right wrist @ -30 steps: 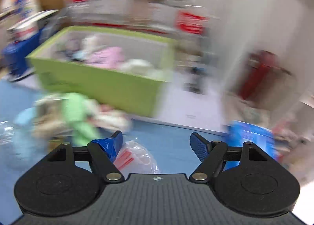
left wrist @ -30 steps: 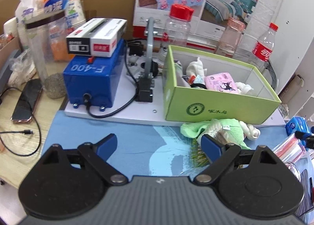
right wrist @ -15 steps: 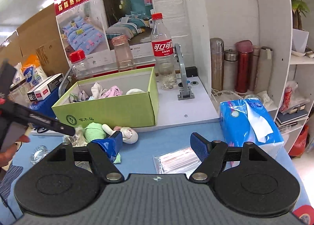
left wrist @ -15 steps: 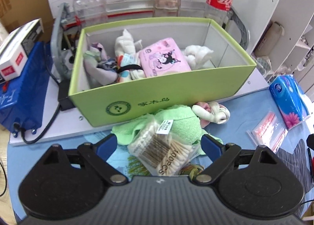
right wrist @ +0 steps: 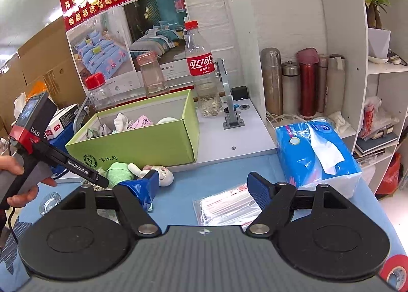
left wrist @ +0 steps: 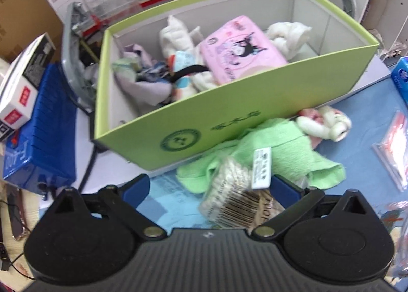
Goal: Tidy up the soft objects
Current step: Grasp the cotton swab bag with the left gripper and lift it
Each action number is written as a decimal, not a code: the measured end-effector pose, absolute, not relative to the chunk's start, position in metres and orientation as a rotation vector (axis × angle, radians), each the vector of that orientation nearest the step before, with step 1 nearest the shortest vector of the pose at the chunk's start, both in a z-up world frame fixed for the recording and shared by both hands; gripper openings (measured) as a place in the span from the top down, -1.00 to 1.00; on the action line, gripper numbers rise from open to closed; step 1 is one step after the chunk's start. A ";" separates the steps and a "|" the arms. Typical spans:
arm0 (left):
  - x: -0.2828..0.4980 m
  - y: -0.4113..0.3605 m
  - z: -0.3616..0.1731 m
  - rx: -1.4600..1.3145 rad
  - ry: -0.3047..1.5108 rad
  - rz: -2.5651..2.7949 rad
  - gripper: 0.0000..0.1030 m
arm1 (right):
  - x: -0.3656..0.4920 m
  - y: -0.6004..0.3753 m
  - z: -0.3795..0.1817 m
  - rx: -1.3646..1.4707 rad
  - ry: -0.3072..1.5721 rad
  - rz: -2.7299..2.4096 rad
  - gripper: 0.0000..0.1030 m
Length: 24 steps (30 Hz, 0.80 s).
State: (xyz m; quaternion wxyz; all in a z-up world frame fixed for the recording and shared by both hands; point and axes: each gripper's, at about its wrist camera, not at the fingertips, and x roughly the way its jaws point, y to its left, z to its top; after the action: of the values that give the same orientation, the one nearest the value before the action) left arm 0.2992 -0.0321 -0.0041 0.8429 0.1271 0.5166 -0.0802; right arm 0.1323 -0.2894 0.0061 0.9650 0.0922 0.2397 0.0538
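A green box [left wrist: 229,123] holds a pink tissue pack [left wrist: 242,47], white cloths and other soft items. In front of it on the blue mat lie a green towel [left wrist: 293,154], a bag of cotton swabs [left wrist: 229,190] and a white plush toy [left wrist: 323,123]. My left gripper [left wrist: 210,186] points down over the swab bag and the towel; its jaws are opening wide and the pads touch neither. My right gripper [right wrist: 204,182] hangs open over the mat with nothing between its fingers. From that side the box [right wrist: 142,144], towel [right wrist: 118,169] and plush toy [right wrist: 163,174] lie ahead to the left.
A blue tissue pack [right wrist: 313,149] and a clear plastic bag [right wrist: 224,205] lie at the right of the mat. Bottles [right wrist: 201,73] stand behind the box, flasks [right wrist: 306,83] on the shelf. A blue machine [left wrist: 43,139] sits left of the box. A person's hand [right wrist: 15,182] shows at left.
The left view has swung right and closer, onto the box, the towel and the swab bag, and its jaws stand wider. The right view has gone from a blurred swing to steady.
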 end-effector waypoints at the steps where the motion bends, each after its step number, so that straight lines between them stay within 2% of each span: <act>1: 0.300 -0.025 -0.002 0.255 1.090 -0.164 -0.99 | 0.132 -0.289 0.007 0.183 0.484 0.107 -0.21; 5: 0.303 0.004 0.010 0.211 1.072 -0.081 -0.98 | 0.130 -0.283 0.011 0.177 0.473 0.115 -0.21; 7: 0.297 0.014 0.022 0.190 1.027 -0.058 -0.91 | 0.129 -0.277 0.013 0.167 0.467 0.124 -0.21; 11: 0.284 -0.002 0.034 0.178 1.008 -0.237 -0.99 | 0.129 -0.268 0.015 0.152 0.464 0.148 -0.22; 19: 0.292 -0.058 -0.006 0.431 1.080 -0.333 -0.99 | 0.132 -0.266 0.012 0.147 0.485 0.153 -0.22; 24: 0.298 -0.041 -0.009 0.386 1.105 -0.316 -0.99 | 0.136 -0.275 0.010 0.175 0.493 0.123 -0.22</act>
State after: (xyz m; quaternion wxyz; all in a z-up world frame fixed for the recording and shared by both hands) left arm 0.2975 -0.0408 -0.0094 0.8219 0.1813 0.5191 -0.1485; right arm 0.1357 -0.2751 0.0105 0.9642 0.0862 0.2435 0.0606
